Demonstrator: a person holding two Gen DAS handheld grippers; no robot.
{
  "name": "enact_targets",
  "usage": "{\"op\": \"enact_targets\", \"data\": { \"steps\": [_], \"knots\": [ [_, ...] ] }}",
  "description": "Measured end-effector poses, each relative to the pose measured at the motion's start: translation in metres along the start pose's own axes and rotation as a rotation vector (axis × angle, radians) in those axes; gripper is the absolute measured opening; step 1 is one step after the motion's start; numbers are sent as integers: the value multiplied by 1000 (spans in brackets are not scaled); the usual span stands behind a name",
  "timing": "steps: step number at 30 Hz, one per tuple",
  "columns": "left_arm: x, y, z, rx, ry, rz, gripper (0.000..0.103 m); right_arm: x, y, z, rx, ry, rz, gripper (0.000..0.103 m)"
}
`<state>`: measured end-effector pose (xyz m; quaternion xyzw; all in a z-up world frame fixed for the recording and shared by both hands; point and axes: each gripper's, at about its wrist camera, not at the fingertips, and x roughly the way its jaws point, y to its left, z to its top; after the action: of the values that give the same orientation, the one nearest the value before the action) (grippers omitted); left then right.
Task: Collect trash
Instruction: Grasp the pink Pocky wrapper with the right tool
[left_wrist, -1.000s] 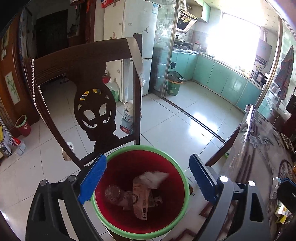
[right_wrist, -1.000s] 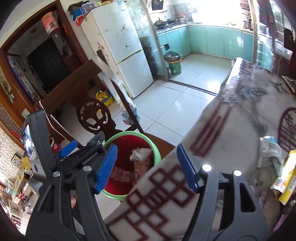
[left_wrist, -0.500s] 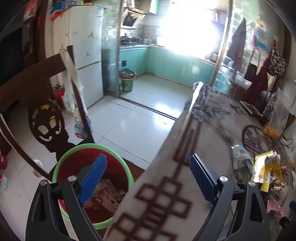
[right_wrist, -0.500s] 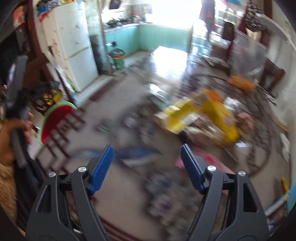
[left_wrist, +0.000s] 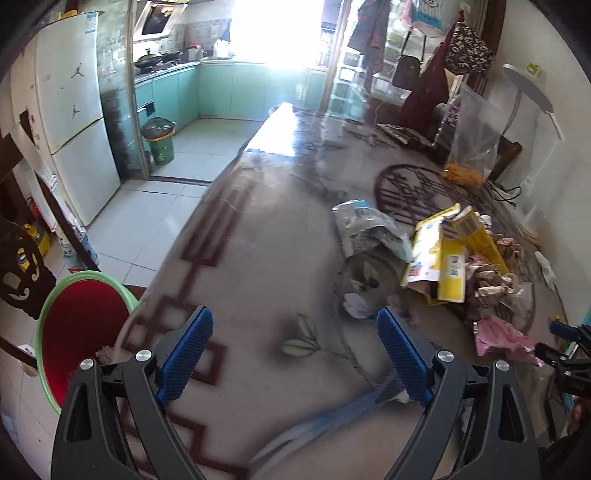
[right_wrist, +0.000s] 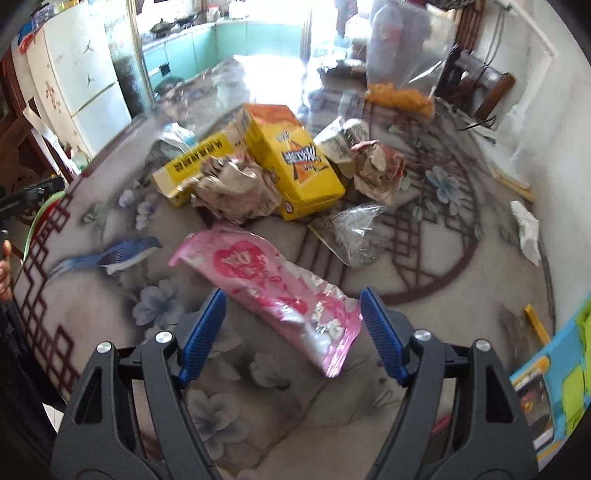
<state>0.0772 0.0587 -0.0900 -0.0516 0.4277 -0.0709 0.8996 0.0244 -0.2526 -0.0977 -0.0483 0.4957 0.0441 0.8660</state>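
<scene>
Patterned tablecloth (right_wrist: 92, 317), tiled floor (left_wrist: 147, 206), fridge (left_wrist: 70, 110)

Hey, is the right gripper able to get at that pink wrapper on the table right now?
Probably yes. The right gripper has open jaws that have just been opening, and the pink wrapper lies flat directly ahead between them, with nothing on top of it or in the way.

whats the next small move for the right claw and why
Probably lower the right claw onto the pink wrapper and close. Its jaws have just been opening, and the wrapper lies flat on the tablecloth between the open pads, nearer than the yellow boxes. The red bin waits at the table's edge.
</scene>
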Motion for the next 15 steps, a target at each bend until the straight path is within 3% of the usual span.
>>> {"op": "enact_targets", "data": {
  "steps": [4,9,12,13,15],
  "knots": [
    [-13,-45,-1,99,-17,-67,86,27,9,2,-92,40,31,75],
    [-19,-88,0,188,-36,-135,87,39,21,-4,-165,50,-2,73],
    [-13,-109,3,192,-24,-162,87,47,22,-9,-167,105,28,43],
    [-11,-114,3,192,-18,-170,87,45,20,-9,-158,101,34,39],
    [-9,-126,4,199,-12,-183,87,40,12,-9,-110,99,93,20]
  ]
}}
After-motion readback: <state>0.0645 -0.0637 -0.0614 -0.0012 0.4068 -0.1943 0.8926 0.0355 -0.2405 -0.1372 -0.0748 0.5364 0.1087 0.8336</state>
